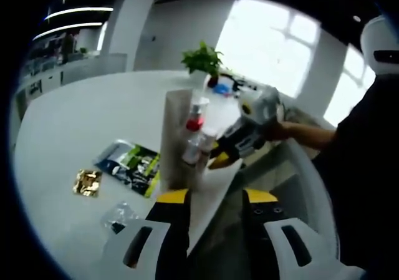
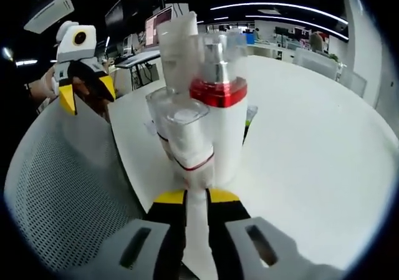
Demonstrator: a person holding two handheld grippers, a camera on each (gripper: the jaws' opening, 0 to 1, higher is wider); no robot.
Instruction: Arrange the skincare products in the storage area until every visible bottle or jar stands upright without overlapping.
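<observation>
On the white table [image 1: 93, 118], near its curved edge, the skincare products stand grouped together. Largest in the group is a tall pale box [image 1: 176, 136], upright at the table edge in the left gripper view. In the right gripper view, a white bottle with a red collar [image 2: 219, 115] stands upright directly ahead of the right gripper [image 2: 197, 199]. A smaller clear-capped bottle [image 2: 186, 136] with a thin red band leans toward the camera in front of it, and its lower end runs down between the two yellow-tipped jaws. The jaws stand narrow, closed against this bottle on both sides.

The left gripper [image 1: 215, 199] hangs off the table edge, jaws set apart with nothing between them. The product group lies ahead and slightly left of its jaw line, well apart from the tips. In the right gripper view this same gripper appears at upper left [image 2: 84, 74], raised above a perforated grey chair back [image 2: 62, 186].

Flat on the table, left of the box, lie a dark printed sachet [image 1: 132, 166], a small gold foil packet [image 1: 88, 182] and a crumpled clear wrapper [image 1: 120, 216]. A green potted plant [image 1: 202, 60] stands at the far side of the table. A person's dark sleeve [image 1: 368, 168] occupies the right of the left gripper view.
</observation>
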